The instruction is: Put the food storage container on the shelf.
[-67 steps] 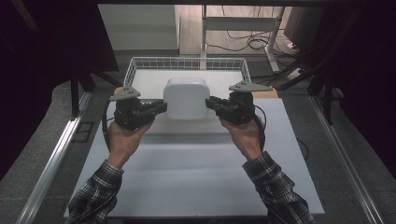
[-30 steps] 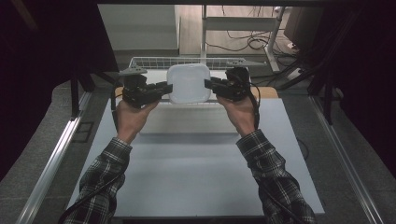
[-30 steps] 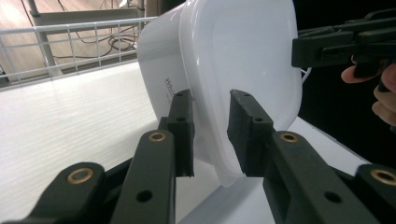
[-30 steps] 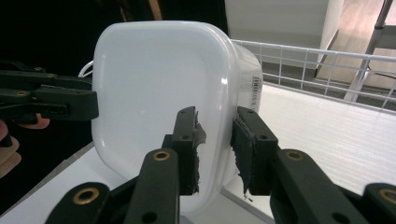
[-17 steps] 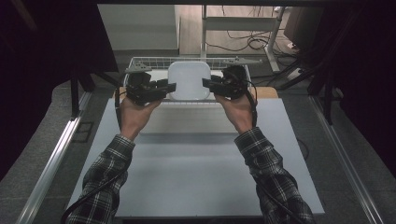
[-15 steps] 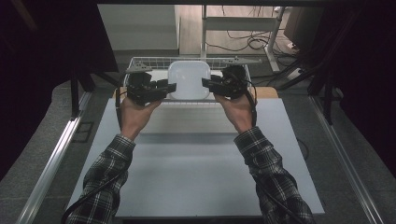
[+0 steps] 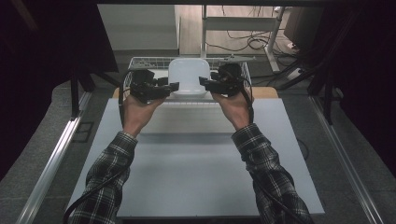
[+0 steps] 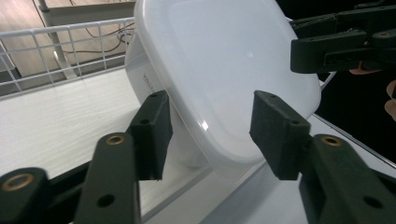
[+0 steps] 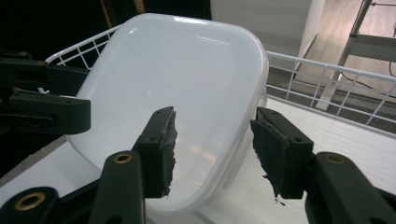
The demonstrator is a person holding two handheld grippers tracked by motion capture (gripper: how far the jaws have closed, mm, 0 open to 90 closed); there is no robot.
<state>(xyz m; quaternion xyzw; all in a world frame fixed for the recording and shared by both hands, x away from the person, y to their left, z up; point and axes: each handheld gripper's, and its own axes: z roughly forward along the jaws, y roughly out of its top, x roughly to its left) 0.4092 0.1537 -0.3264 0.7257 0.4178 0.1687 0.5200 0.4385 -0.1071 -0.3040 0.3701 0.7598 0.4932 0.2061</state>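
Note:
A white lidded plastic container (image 7: 188, 77) stands tilted in the white wire basket (image 7: 140, 61) at the table's far edge, its lid facing me. My left gripper (image 7: 171, 87) is at its left rim and my right gripper (image 7: 204, 80) at its right rim. In the left gripper view the container's rim (image 8: 224, 84) runs between the jaws of the left gripper (image 8: 212, 135). In the right gripper view, the container's edge (image 9: 187, 93) lies between the spread jaws of the right gripper (image 9: 219, 149). Both pairs of jaws have just been opening, and their pads stand off the plastic.
The basket's wire wall (image 9: 327, 79) rises behind the container, and its white floor (image 8: 60, 121) lies beside it. A grey-white table top (image 7: 196, 163) stretches toward me. Metal rails (image 7: 51, 158) run along both sides, and cables (image 7: 243, 44) lie on the floor beyond.
The container went from above the table's far part into the basket. Since then both grippers' jaws have spread apart off its rims. The hands have hardly shifted.

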